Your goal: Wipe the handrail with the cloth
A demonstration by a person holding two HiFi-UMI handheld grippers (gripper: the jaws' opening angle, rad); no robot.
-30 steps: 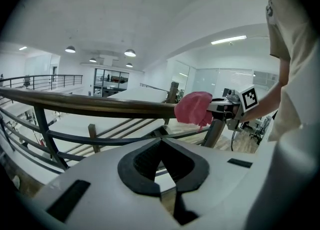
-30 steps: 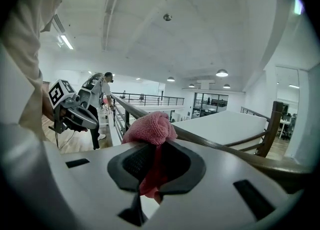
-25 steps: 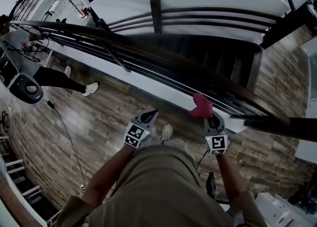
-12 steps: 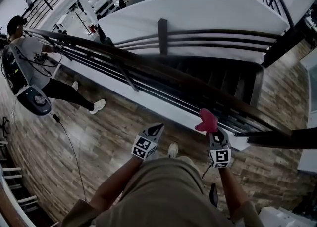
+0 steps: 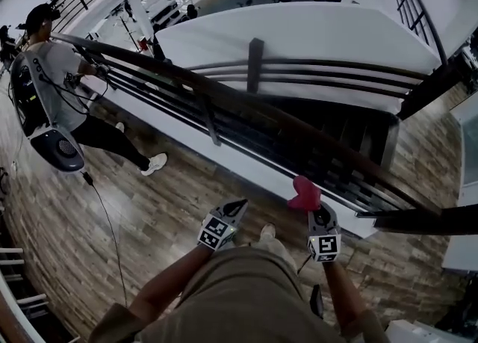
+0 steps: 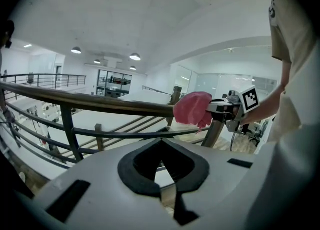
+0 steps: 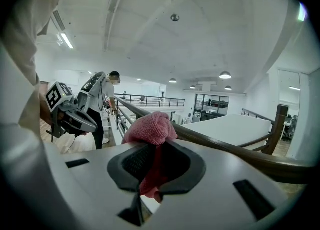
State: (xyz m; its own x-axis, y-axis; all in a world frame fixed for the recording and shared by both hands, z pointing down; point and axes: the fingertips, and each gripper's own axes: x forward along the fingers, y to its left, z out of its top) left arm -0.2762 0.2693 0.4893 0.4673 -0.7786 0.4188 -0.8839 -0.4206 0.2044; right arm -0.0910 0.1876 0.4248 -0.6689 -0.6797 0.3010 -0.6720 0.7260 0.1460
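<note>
**Pink cloth gripped beside the wooden handrail**

The right gripper [image 5: 317, 213] has its jaws clenched on a pink cloth [image 5: 305, 193]. The cloth bunches out ahead of them, just beside the near side of the dark wooden handrail [image 7: 219, 145]; contact cannot be made out. To its left, the left gripper [image 5: 233, 208] is clamped together on nothing. Another person [image 5: 52, 72] stands at the rail, far left.

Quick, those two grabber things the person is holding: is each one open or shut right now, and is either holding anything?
Left gripper: shut, holding nothing.
Right gripper: shut on the pink cloth.
</note>
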